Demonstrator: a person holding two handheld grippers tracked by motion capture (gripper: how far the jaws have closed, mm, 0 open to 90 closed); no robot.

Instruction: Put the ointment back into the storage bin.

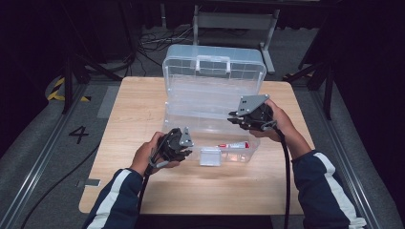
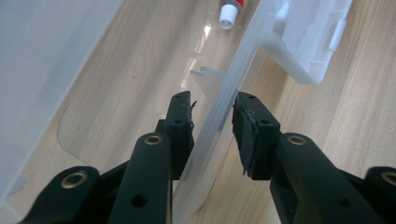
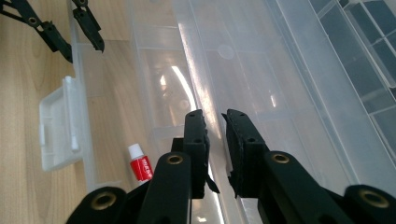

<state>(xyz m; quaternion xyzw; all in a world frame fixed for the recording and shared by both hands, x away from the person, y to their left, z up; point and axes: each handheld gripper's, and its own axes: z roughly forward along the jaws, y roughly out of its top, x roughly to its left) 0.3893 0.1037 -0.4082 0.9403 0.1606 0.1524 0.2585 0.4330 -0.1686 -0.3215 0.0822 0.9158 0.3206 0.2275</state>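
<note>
A clear plastic box point(image 1: 200, 107) lies open on the wooden table point(image 1: 138, 109), its lid point(image 1: 215, 69) standing up behind it. A red and white tube point(image 1: 233, 145) lies inside near the front wall. My left gripper point(image 1: 188, 153) is at the box's front left; in the left gripper view its jaws point(image 2: 212, 100) sit either side of the front wall point(image 2: 219, 121), one inside and one outside, pressing on it. My right gripper point(image 1: 232, 117) hovers over the box's right half. Its jaws point(image 3: 215, 116) stand a narrow gap apart with nothing between them.
A white latch point(image 1: 210, 156) hangs from the middle of the front wall, right of my left gripper. Bare wood lies left, right and in front of the box. Beyond the table's far edge are cables point(image 1: 153, 43) and a metal frame point(image 1: 234, 19).
</note>
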